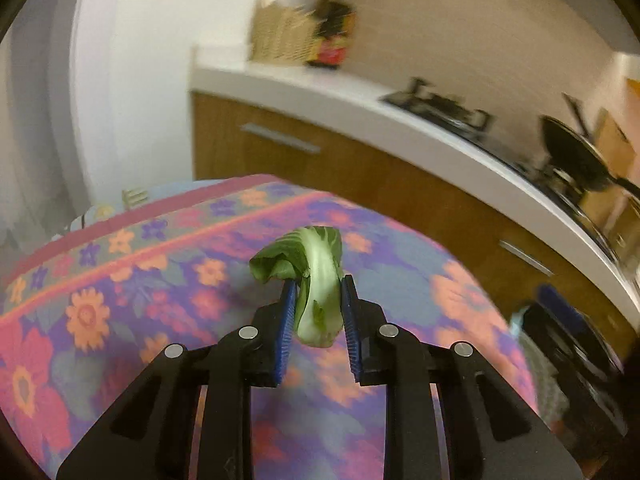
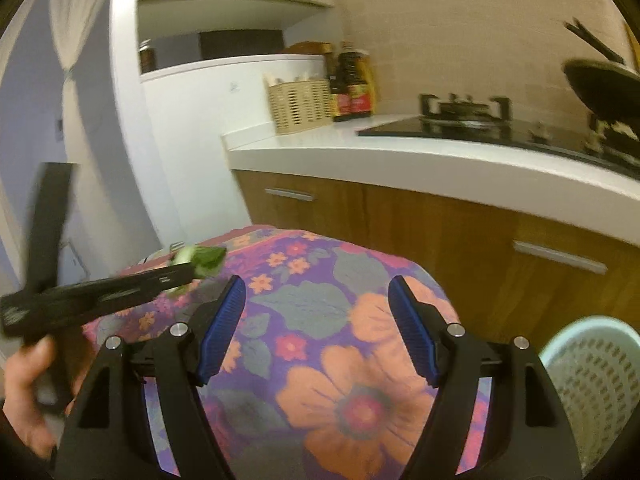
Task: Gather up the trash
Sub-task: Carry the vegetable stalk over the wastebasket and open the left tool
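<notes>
My left gripper (image 1: 318, 312) is shut on a bok choy scrap (image 1: 316, 280), green leaf and pale stem, held above the flowered tablecloth (image 1: 120, 280). In the right wrist view the left gripper (image 2: 188, 272) comes in from the left, blurred, with the bok choy scrap (image 2: 200, 260) at its tip over the table's far left corner. My right gripper (image 2: 316, 312) is open and empty above the flowered tablecloth (image 2: 320, 380). A pale green perforated waste basket (image 2: 592, 376) stands on the floor at the table's right; in the left wrist view the basket (image 1: 532, 344) is mostly hidden at the right.
A white kitchen counter (image 2: 400, 156) with wooden drawers (image 2: 360, 216) runs behind the table. On it stand a woven basket (image 2: 300, 104), sauce bottles (image 2: 352, 88), a gas hob (image 2: 460, 120) and a black pan (image 2: 604, 88). A white wall column (image 2: 160, 120) rises at the left.
</notes>
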A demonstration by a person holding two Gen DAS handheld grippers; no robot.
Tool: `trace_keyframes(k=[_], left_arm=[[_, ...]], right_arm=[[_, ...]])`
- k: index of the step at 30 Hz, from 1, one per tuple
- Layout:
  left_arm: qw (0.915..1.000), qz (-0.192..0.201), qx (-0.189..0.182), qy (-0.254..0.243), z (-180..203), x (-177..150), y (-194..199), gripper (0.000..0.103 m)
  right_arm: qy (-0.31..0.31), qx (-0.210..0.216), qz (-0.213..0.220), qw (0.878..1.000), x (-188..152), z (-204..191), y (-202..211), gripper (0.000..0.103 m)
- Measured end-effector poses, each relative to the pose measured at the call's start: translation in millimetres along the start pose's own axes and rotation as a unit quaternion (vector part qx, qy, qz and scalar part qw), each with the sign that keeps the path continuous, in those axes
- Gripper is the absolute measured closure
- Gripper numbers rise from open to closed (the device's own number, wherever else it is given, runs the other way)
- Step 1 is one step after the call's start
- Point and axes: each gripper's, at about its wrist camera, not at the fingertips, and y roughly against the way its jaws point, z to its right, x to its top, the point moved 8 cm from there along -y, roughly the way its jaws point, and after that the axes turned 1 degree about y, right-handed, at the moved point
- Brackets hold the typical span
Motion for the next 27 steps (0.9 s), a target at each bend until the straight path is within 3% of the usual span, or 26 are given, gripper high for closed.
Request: trace_keyframes(k=[2,4,7,12,17,22,27], left_arm=[[0.9998,0.006,-0.011,-0.013,20,-8,14,0.082],[0.9994,0.009,-0.024,-0.025,42,-18,26,0.082],[0.9976,0.018,-0.05,-0.044,80,-31,41,0.082],[0.991,0.013,-0.106,-0.081,152,-56,48,0.082],[0.9803,-0.014,-0.151,-0.127,224,-83,39,0.081],[0.9687,-0.044,-0.185,-0.159,285,-106,23,0.081],[0.9574,-0.074,-0.209,-0.185,333,-121,-3,0.081]], right_arm=[[-0.017,0.003,-0.008,1.0,-5,16,12,0.033],[-0.032,0.033,-0.021,0.999,-12,31,28,0.033],[0.006,-0.01,-0.017,1.0,-19,55,57,0.033],[-0.009,-0.058,-0.026,0.998,-29,109,102,0.033],[-0.008,-0.165,-0.044,0.985,-48,178,143,0.033],[-0.055,-0.208,-0.067,0.974,-67,237,172,0.033],[-0.069,-0.236,-0.078,0.966,-73,266,186,0.033]])
